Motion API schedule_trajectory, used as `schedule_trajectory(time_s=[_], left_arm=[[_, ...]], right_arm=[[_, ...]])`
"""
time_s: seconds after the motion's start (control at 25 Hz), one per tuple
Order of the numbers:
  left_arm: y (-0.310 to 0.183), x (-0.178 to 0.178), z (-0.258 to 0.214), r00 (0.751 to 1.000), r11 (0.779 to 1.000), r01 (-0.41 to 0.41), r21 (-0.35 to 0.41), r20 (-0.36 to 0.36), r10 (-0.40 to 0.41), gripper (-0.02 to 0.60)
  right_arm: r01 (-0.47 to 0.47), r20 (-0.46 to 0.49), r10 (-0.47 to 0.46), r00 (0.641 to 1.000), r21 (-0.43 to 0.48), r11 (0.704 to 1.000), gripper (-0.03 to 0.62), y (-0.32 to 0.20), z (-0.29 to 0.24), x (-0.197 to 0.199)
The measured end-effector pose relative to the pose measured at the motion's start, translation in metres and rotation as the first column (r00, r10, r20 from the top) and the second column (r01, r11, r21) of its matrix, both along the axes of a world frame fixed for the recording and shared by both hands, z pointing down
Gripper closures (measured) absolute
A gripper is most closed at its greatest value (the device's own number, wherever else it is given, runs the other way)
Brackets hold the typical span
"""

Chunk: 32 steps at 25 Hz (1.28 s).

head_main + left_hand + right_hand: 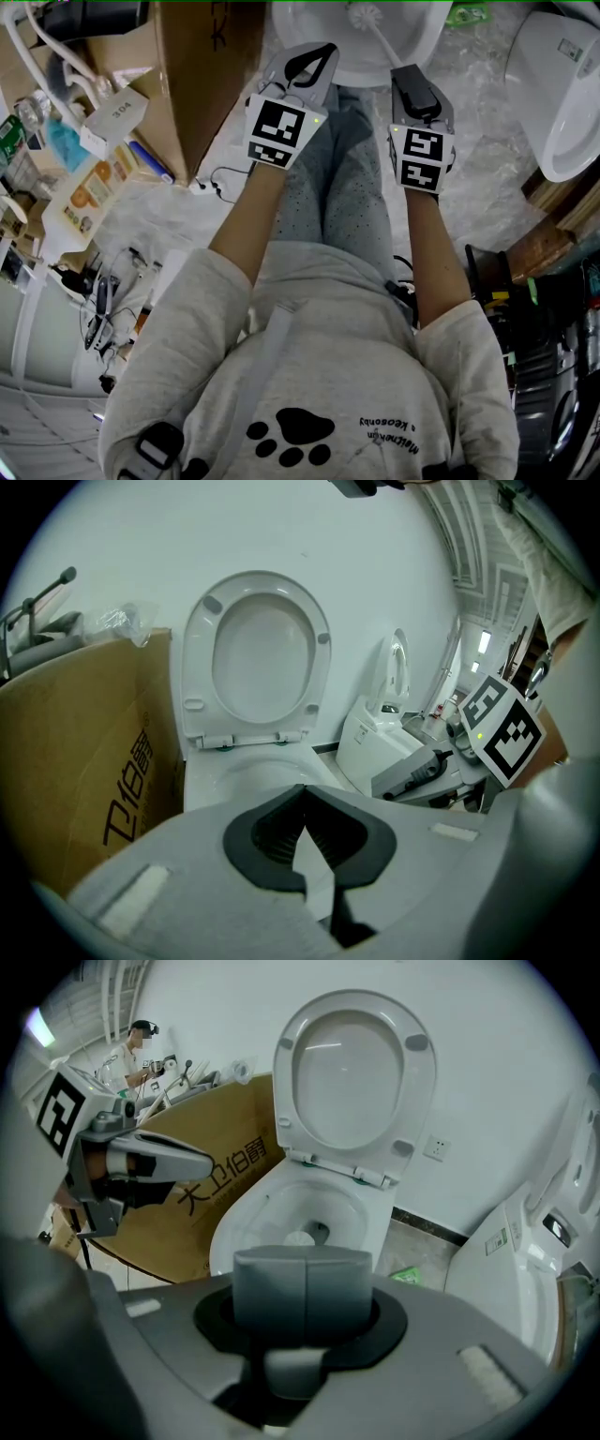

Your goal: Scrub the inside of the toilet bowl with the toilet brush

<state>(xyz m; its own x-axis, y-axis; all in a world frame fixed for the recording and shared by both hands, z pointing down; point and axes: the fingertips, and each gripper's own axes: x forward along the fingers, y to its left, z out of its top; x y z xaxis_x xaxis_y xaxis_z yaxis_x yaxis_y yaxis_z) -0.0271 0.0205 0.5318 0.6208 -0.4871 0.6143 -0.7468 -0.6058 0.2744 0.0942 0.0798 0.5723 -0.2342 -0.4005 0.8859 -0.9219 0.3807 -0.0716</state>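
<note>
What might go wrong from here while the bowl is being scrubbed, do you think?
The right gripper holds the brush by its long thin handle, far from the head, so it may twist or slip under scrubbing pressure. The cardboard box stands right beside the toilet bowl and could get splashed.

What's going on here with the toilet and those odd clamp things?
A person stands over an open toilet bowl, its lid raised, with a clamp-like gripper in each hand. The right gripper is shut on the handle of a toilet brush, whose head sits down inside the bowl. The left gripper is shut on nothing, held alongside.
</note>
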Motion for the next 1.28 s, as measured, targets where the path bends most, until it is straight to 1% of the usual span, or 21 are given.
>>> schedule_trajectory(time_s=[0.92,1.12,1.28], left_arm=[[0.015,-0.002,0.018,1.000,0.998,-0.024,-0.054,0.009,0.024,0.584],[0.016,-0.005,0.020,1.000,0.998,-0.028,-0.062,0.007,0.028,0.584],[0.014,-0.007,0.020,0.999,0.997,-0.032,-0.065,0.004,0.033,0.584]], right_arm=[[0.019,-0.030,-0.021,0.999,-0.089,0.996,0.442,0.028,0.030,-0.006],[0.019,-0.052,-0.026,0.998,-0.135,0.991,0.442,0.040,0.040,-0.008],[0.032,-0.062,-0.041,0.997,-0.138,0.990,0.442,0.044,0.042,-0.010]])
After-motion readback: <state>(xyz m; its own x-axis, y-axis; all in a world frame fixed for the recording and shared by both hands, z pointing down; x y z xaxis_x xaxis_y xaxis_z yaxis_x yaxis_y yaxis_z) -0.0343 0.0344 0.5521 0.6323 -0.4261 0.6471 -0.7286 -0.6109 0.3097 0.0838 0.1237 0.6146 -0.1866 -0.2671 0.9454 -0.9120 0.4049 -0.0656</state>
